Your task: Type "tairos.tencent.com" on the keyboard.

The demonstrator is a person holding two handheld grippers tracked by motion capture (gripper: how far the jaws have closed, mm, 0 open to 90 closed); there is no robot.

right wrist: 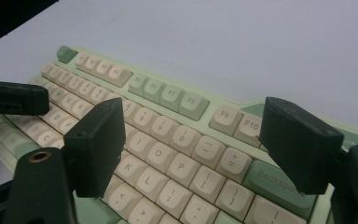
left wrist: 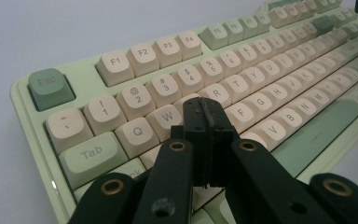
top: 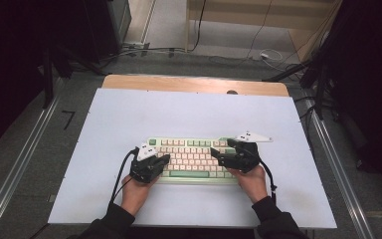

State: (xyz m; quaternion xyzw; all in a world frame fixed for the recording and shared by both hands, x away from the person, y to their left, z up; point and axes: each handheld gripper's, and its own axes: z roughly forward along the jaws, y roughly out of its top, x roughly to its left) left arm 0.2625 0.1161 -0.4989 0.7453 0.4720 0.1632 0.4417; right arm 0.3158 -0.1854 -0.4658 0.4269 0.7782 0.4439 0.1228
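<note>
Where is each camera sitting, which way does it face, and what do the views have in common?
High view: above the person's side, looking forward and down on the table; forearms, hands, left tool, right tool.
Left gripper view: on the left tool, jaws shut, over the keyboard by W and E.
Right gripper view: on the right tool, jaws open above the number row.
Shared: the green keyboard.
</note>
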